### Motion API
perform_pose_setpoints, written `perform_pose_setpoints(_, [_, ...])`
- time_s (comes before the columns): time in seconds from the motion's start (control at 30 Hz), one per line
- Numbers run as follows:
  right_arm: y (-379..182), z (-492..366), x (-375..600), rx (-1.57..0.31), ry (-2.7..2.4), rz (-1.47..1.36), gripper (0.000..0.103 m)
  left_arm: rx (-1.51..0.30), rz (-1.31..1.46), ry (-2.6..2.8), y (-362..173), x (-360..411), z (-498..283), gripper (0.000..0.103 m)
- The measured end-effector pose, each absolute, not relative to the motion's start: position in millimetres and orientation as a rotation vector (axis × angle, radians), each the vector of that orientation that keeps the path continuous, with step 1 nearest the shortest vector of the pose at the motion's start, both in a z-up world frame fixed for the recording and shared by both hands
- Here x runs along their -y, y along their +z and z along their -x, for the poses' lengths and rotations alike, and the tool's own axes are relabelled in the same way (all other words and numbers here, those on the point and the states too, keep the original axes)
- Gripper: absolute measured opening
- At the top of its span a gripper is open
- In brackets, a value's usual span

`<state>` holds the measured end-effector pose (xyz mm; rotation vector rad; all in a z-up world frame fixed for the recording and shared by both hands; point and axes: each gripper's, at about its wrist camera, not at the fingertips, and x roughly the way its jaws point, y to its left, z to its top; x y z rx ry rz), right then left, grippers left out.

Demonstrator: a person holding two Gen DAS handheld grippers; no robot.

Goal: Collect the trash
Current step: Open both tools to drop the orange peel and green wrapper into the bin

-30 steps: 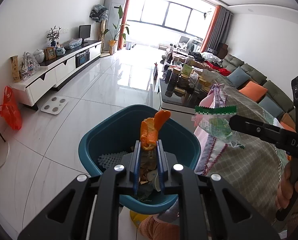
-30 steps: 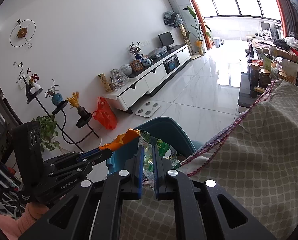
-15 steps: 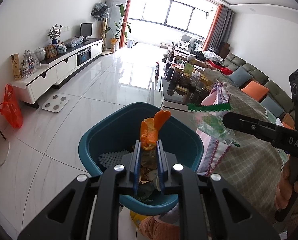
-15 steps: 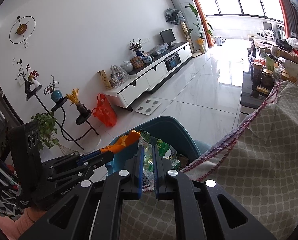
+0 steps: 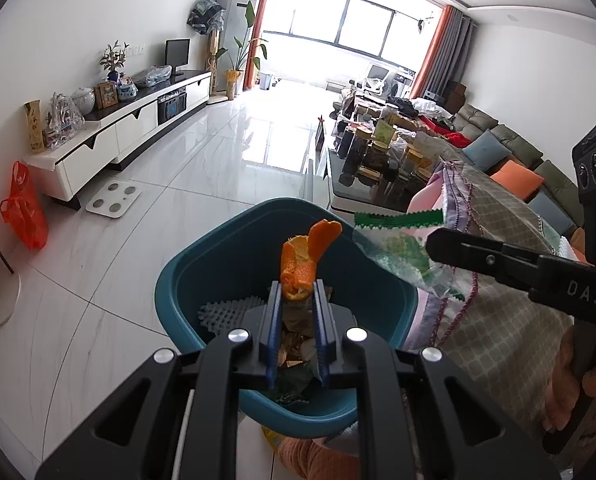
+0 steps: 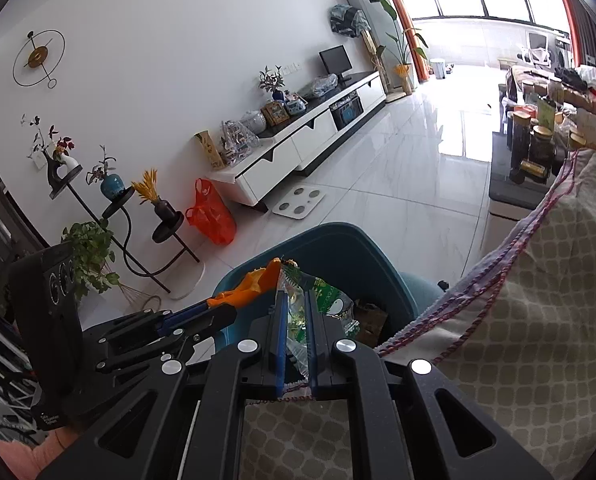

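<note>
Teal plastic bin (image 5: 226,256), rounded-square mouth, smooth walls, standing on glossy white marble-look floor tiles (image 5: 98,248) just beside the quilted, cross-hatched beige cover (image 5: 498,320) with its purple stitched border. Contents already in: crumpled brown and green wrappers and scraps heaped at the bottom, plus a pale nubbed mat-like piece against the near-left wall; collection judged partly done. Left gripper (image 5: 297,296): blue-lined jaws pinching a curled strip of orange peel (image 5: 308,252), matte pith inside, bright rind outside, held above the bin's interior. Right gripper (image 6: 294,312): jaws pressed on a clear, crinkled plastic snack wrapper (image 6: 326,300) with green print and a serrated green seal edge, poised over the bin's right rim, nearest the cover. Both items not yet released; remaining step judged to be letting each drop into the bin, then any further pieces, none of which show on the cover from these views. A person's hand (image 5: 574,376) grips the right tool's handle at the far right edge.
</note>
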<state>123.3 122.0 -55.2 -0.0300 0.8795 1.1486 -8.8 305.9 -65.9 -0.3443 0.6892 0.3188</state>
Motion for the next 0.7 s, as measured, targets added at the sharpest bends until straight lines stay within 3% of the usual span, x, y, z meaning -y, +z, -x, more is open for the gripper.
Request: perform_pose_setpoints(0.7, [-63.8,-128.5,-148.2,-0.942,1.117,0.062,0.009,-0.732,0.361,0.346,-80.0,-314.6,-4.0,0.016])
